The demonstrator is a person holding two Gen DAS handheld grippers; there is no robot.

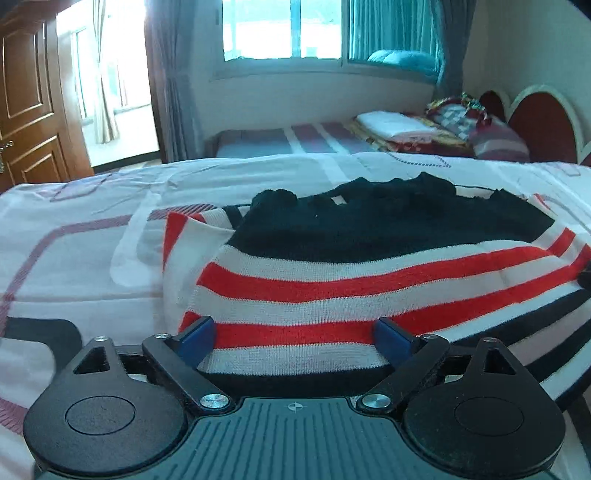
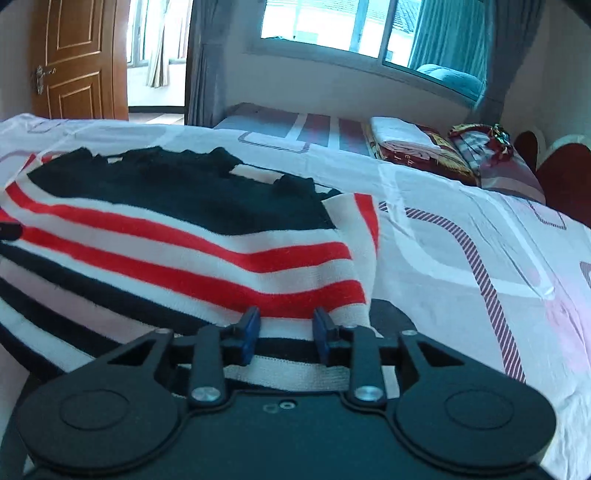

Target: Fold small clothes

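A small knit sweater [image 1: 332, 266] with red, white and black stripes and a black top part lies on the bed sheet [image 1: 92, 240]. Its sleeves are folded in over the body. My left gripper [image 1: 295, 338] is open, its blue pads wide apart with the sweater's near hem between them. The sweater also shows in the right wrist view [image 2: 207, 243]. My right gripper [image 2: 284, 334] has its blue pads partly closed with a gap between them, and the hem's right corner lies between them.
The bed sheet [image 2: 461, 266] is white with purple line patterns. A second bed [image 1: 295, 138] with folded blankets [image 1: 406, 129] and pillows stands behind. A brown door [image 2: 77, 59] and a window [image 1: 288, 29] are farther back.
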